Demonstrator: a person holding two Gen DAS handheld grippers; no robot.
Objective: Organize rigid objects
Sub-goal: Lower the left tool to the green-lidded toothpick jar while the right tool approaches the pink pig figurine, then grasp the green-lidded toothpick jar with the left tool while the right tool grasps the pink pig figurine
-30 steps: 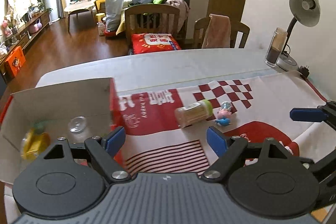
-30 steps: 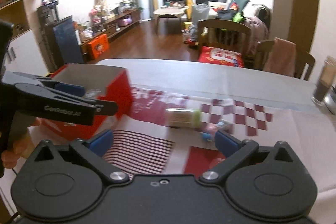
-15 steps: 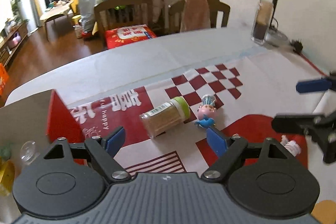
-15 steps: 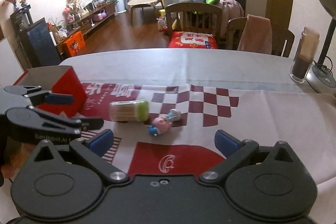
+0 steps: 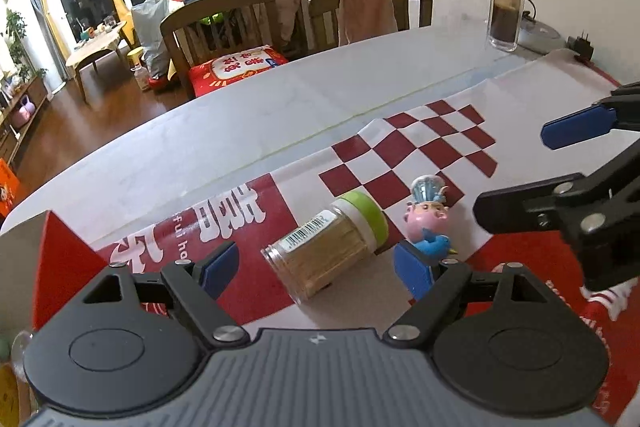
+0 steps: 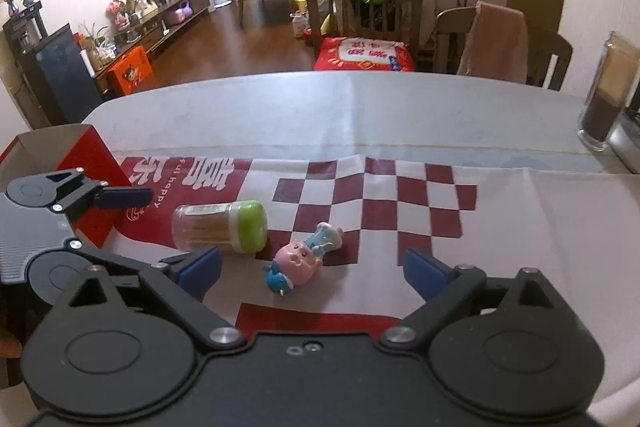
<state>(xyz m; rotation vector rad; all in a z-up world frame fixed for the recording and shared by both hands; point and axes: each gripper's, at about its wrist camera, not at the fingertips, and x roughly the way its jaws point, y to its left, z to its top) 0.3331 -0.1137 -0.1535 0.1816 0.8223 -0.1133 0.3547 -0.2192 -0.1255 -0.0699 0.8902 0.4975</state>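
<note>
A clear jar with a green lid (image 5: 326, 253) lies on its side on the red-and-white mat. My left gripper (image 5: 316, 269) hangs open just over it, a blue pad on each side and neither touching it. Right of the jar lies a pink pig figure in blue (image 6: 300, 259). My right gripper (image 6: 312, 273) straddles the pig with its jaws closing, the pads still well apart from it. The red cardboard box (image 6: 84, 163) stands at the left, beside the left gripper's finger (image 6: 124, 197).
A tall glass with dark contents (image 5: 506, 11) stands at the far right by a lamp base and a plug. Wooden chairs (image 6: 364, 11) line the table's far edge. A small white item (image 5: 612, 295) lies under the right gripper. The box holds a yellow item (image 5: 6, 387).
Both grippers have moved right and down, away from the box. The jar now sits between the left fingers and the pig between the right ones. The right jaws have narrowed slightly.
</note>
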